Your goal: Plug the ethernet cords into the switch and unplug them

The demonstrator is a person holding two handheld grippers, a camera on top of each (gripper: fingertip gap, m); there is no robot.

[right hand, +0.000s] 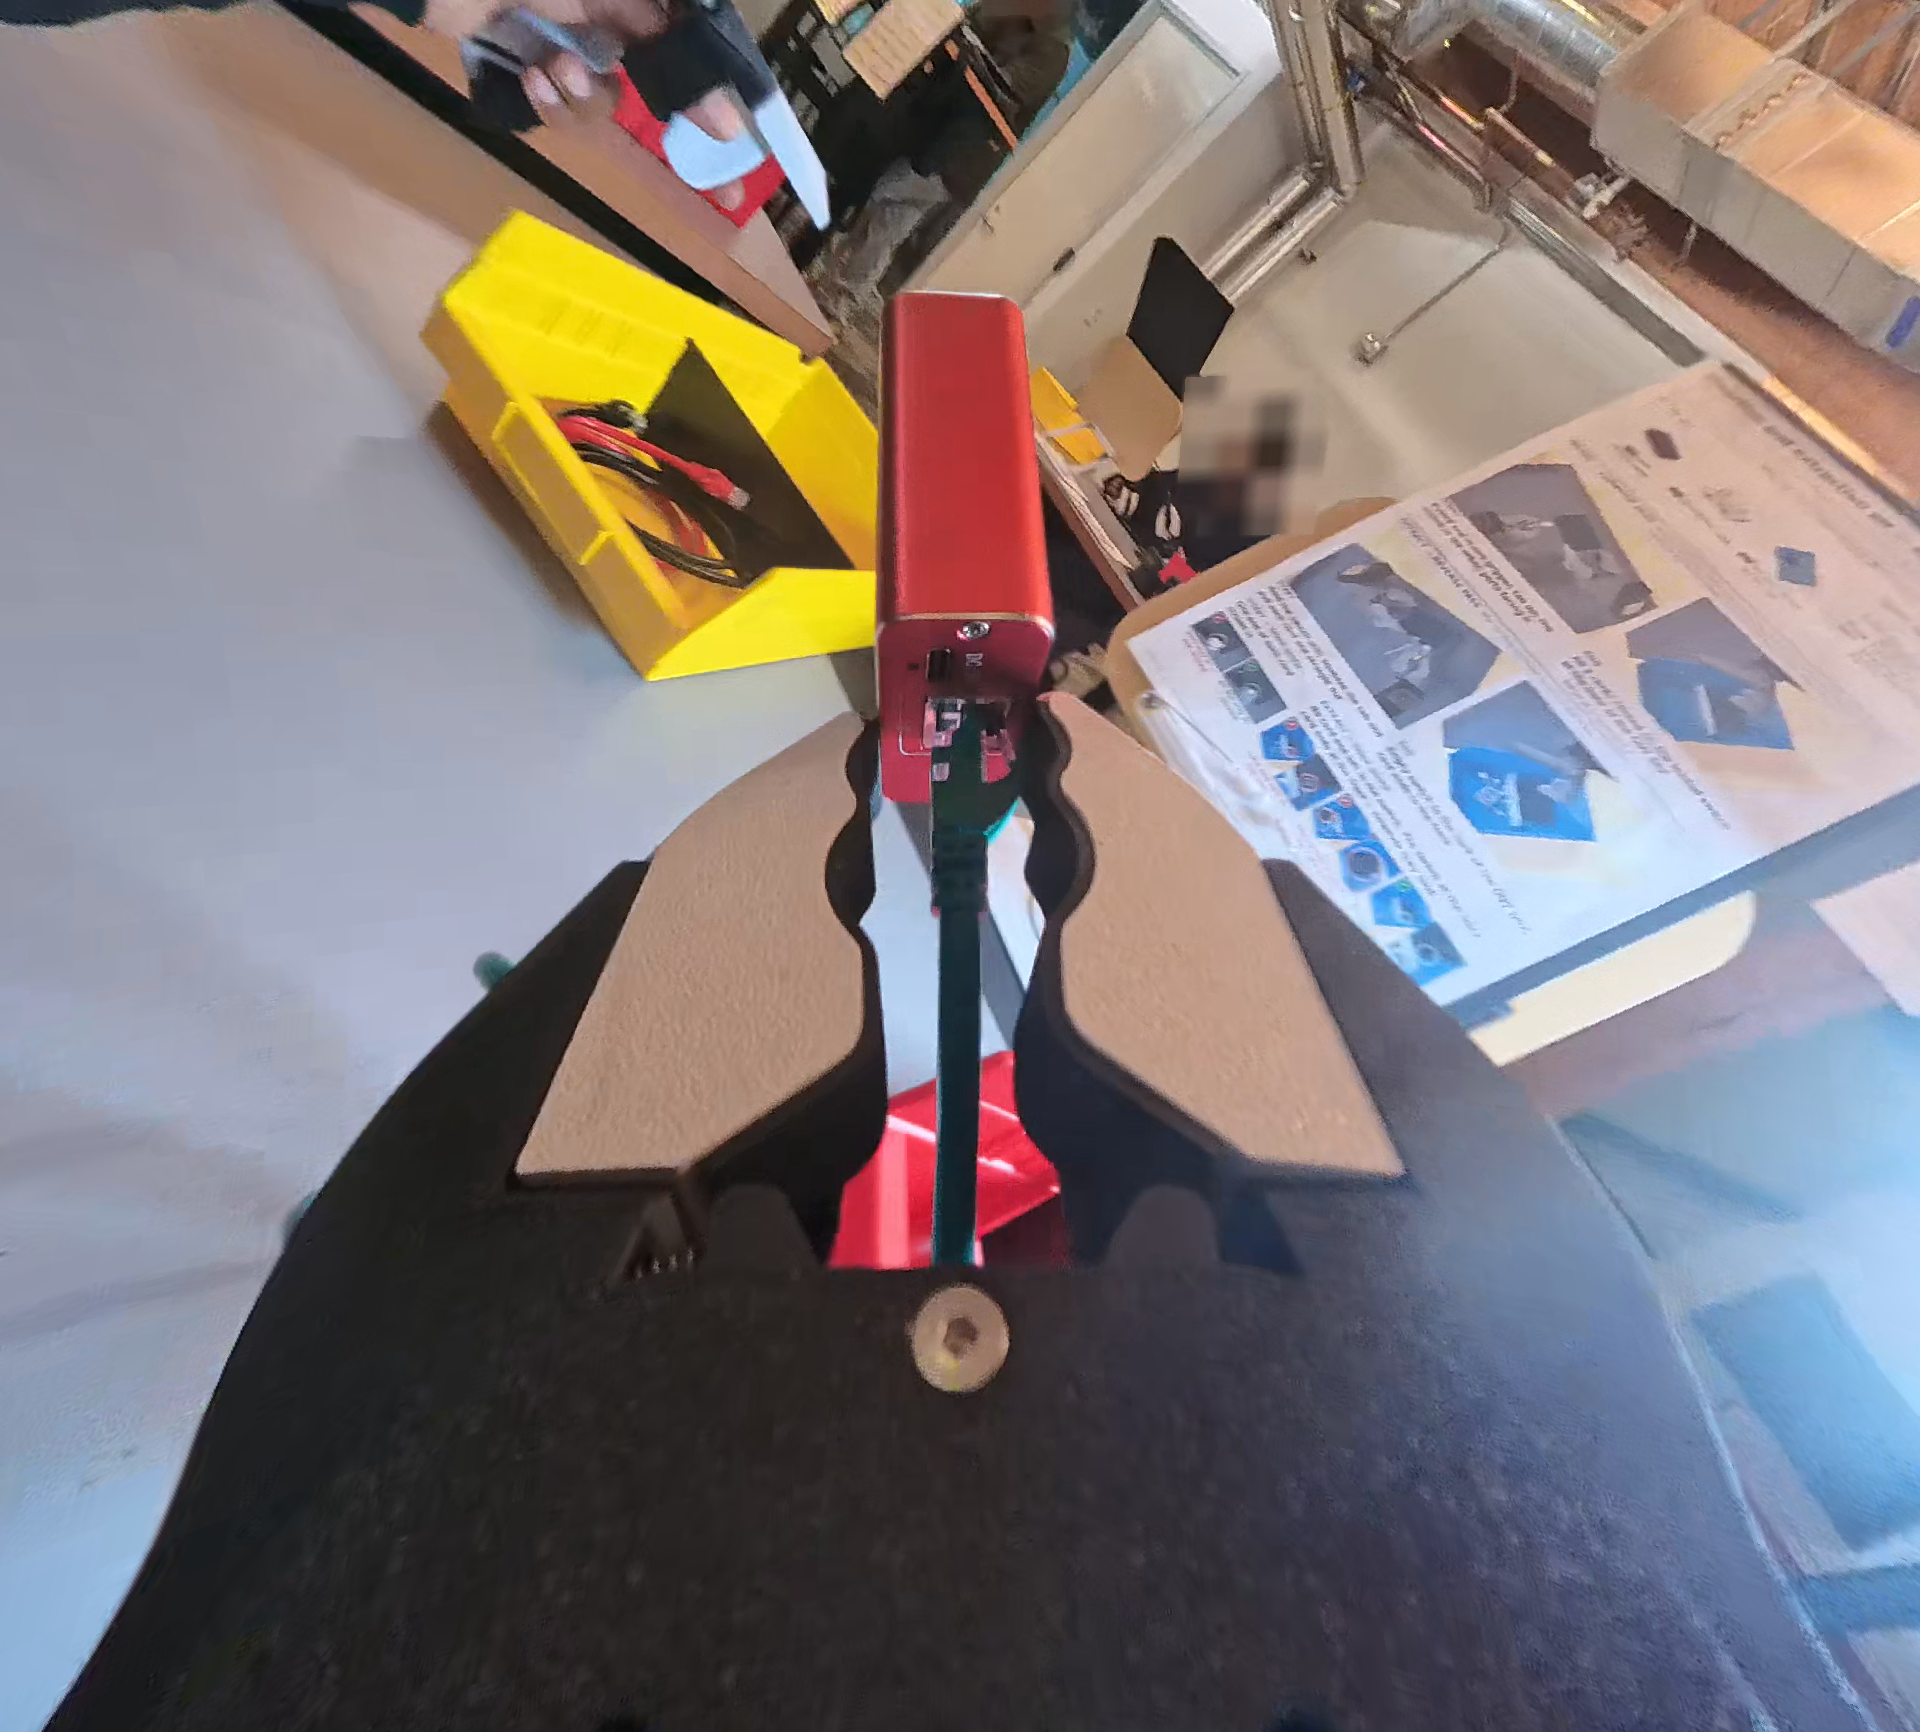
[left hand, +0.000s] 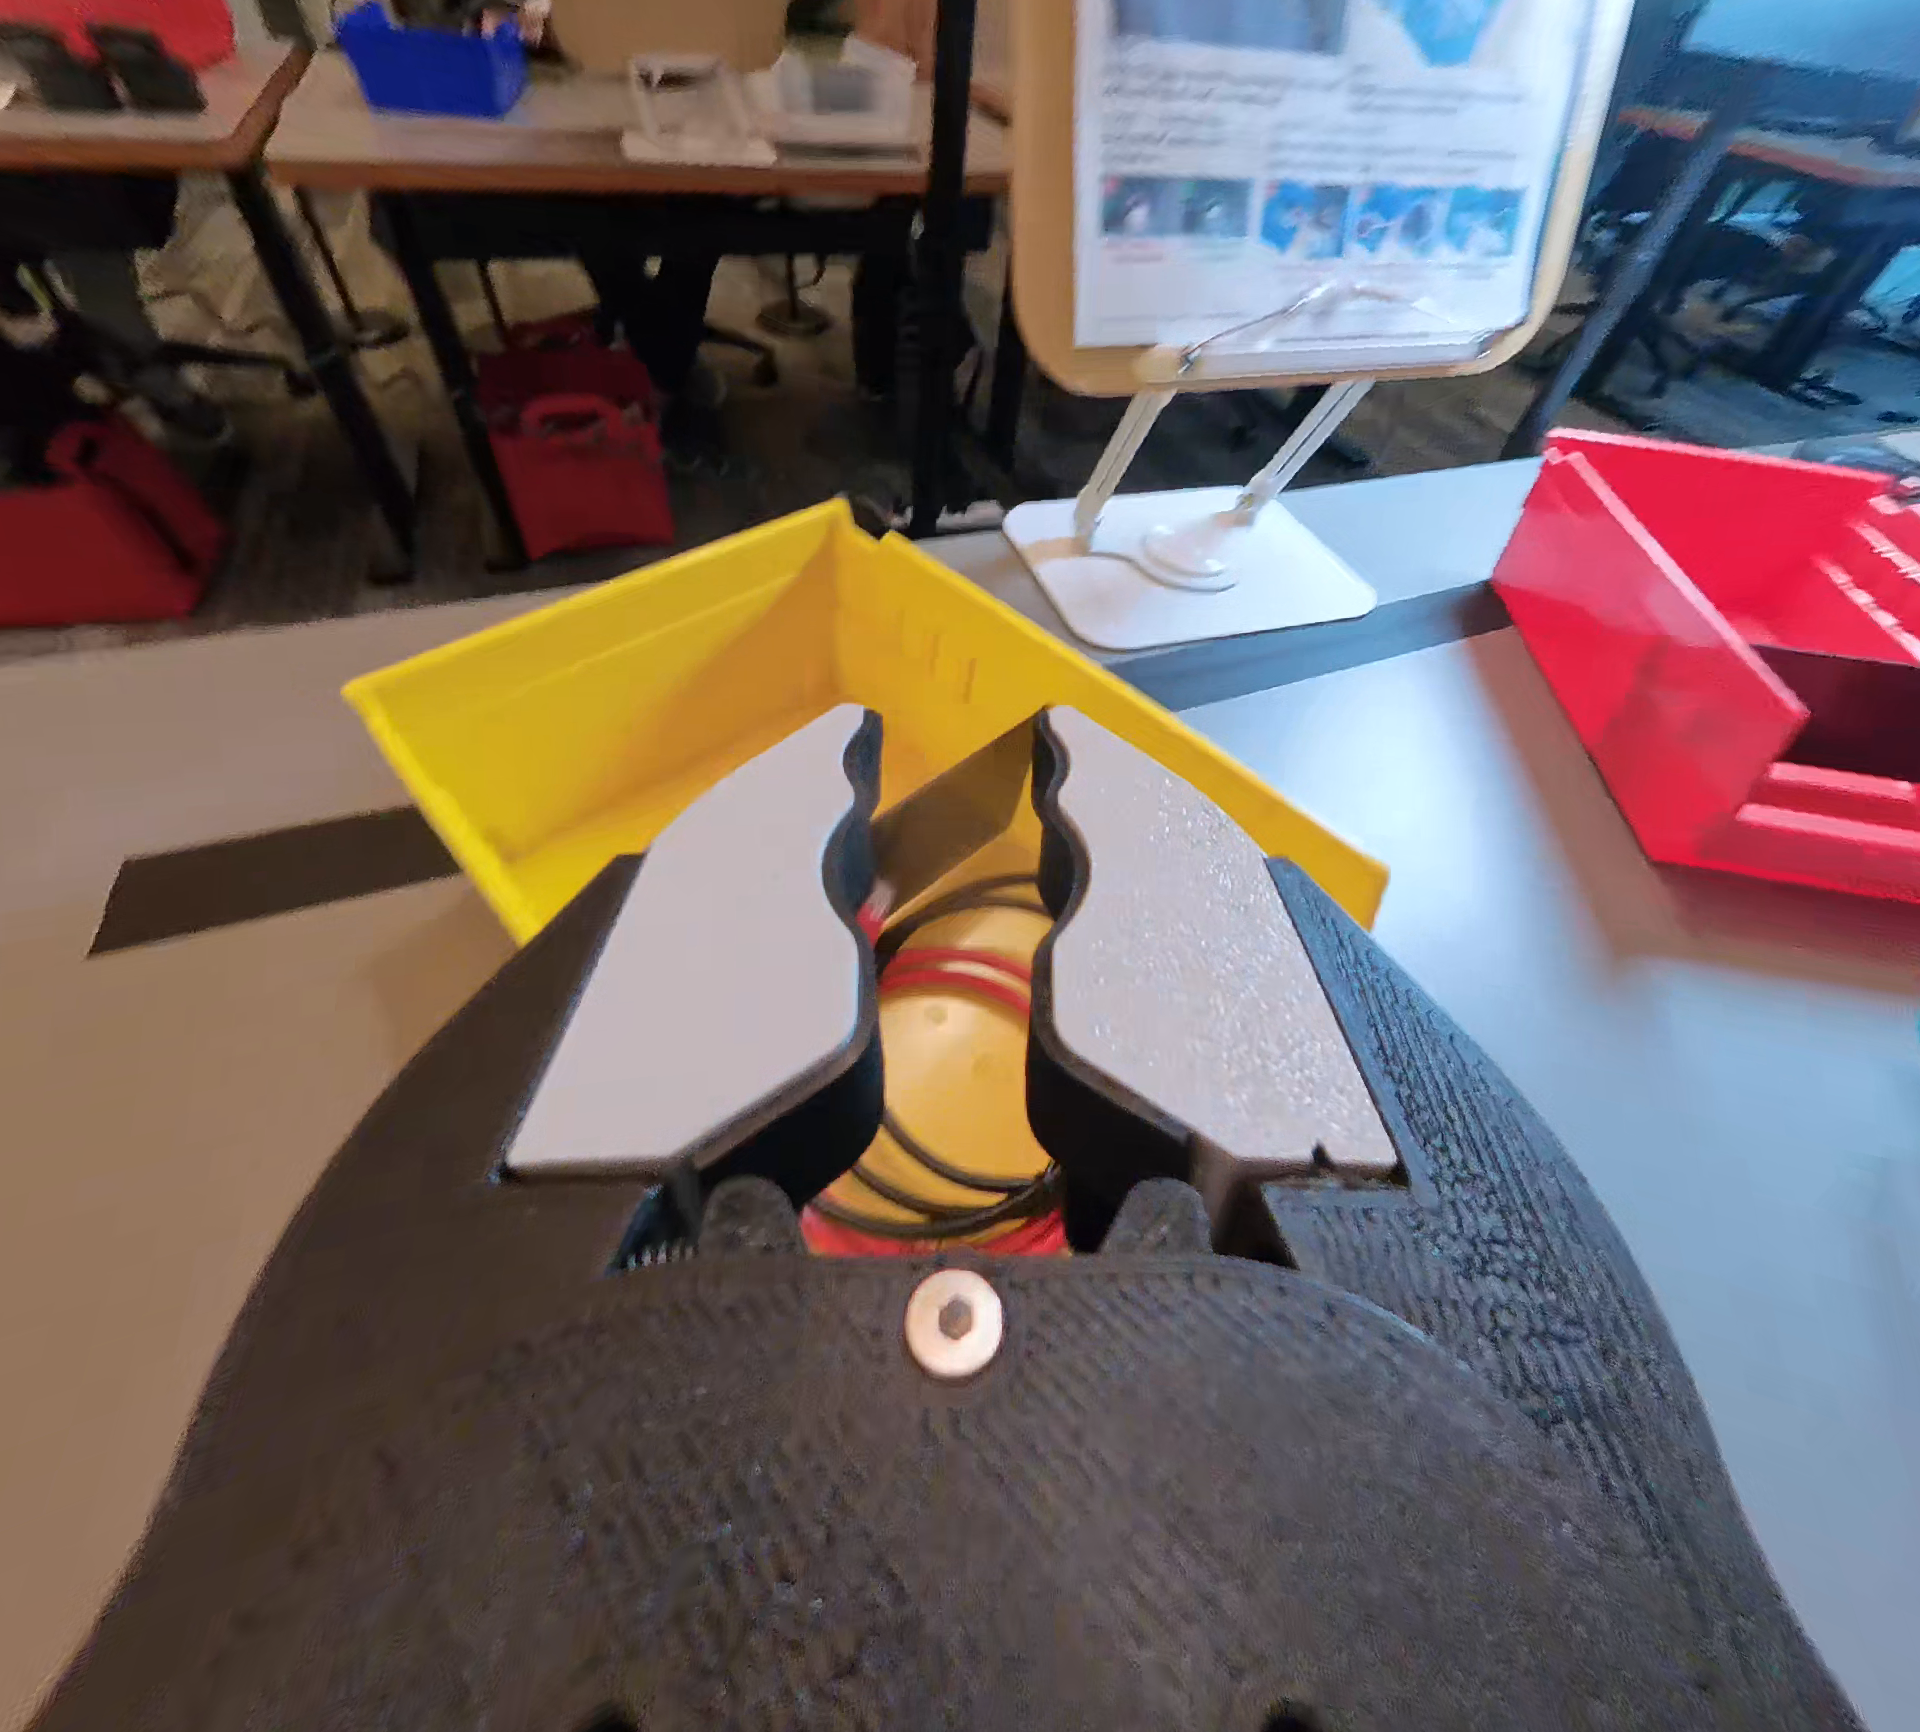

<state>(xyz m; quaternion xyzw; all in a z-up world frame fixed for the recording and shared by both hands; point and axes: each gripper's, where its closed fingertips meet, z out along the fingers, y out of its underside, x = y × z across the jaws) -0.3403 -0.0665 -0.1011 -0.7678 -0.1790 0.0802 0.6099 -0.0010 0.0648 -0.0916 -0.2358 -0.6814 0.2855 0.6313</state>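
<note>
My right gripper [right hand: 954, 737] is shut on the near end of a red metal switch [right hand: 956, 487] and holds it above the grey table, pointing away from me. A dark green ethernet cord [right hand: 956, 955] is plugged into the switch's near face and runs back between my fingers. My left gripper [left hand: 956, 737] is open, with its jaws apart and empty, over a yellow bin [left hand: 623, 716]. Coiled red and black ethernet cords [left hand: 956, 965] lie in the bin below the jaws. The bin [right hand: 582, 342], its cords [right hand: 665, 477] and the hand-held left gripper [right hand: 748, 144] also show in the right wrist view.
A red bin [left hand: 1714, 664] sits on the table to the right. A clipboard with an instruction sheet [left hand: 1299, 72] stands on a white stand [left hand: 1195, 581] behind the yellow bin; the sheet [right hand: 1507, 674] also shows in the right wrist view. Black tape [left hand: 260, 872] marks the table. The tips of one gripper are about 35 cm away from the tips of the other.
</note>
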